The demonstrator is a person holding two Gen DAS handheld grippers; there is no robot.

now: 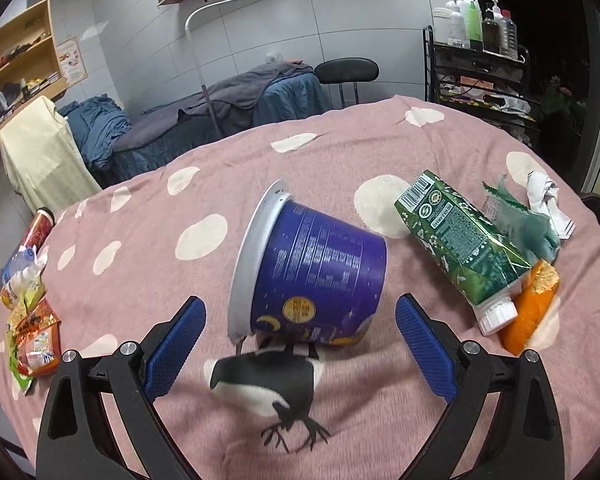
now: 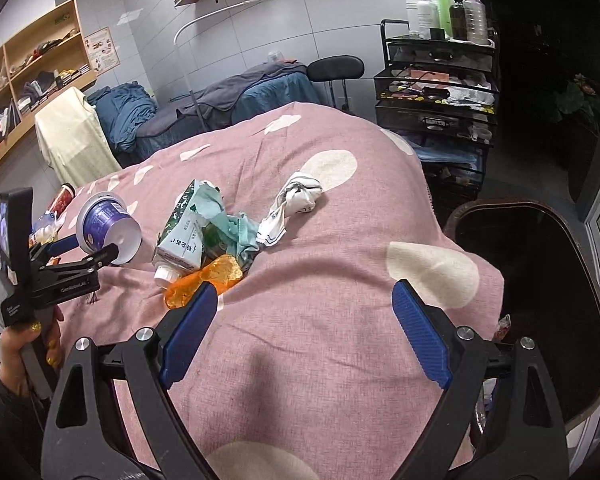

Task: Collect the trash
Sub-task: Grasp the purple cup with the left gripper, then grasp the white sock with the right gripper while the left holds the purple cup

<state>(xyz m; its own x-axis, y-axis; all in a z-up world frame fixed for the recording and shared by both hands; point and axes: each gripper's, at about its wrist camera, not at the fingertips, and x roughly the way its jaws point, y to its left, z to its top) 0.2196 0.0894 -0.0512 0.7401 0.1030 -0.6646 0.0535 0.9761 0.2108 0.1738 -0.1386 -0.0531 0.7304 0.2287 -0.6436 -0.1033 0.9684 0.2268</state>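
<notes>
Purple tub (image 1: 312, 272) lying on its side on the pink bedcover (image 1: 340, 144), white rim turned left, sitting between the spread, empty pads of the left gripper (image 1: 300, 344). Approaching squarely, straddling the wall near the rim, closing gently, avoiding crushing. Keeping clear of the green carton (image 1: 460, 240) beside it. Right gripper (image 2: 304, 332) hovering wide, holding nothing.

A pink spotted cloth (image 2: 320, 280) covers the table. Beyond its far edge stands a massage bed (image 1: 236, 96) under grey and blue covers, with a black stool (image 2: 334, 68) at its right end. A black trolley (image 2: 436, 80) off the table's far right corner carries bottles (image 2: 448, 8). Wooden shelves (image 1: 16, 68) line the left wall.
</notes>
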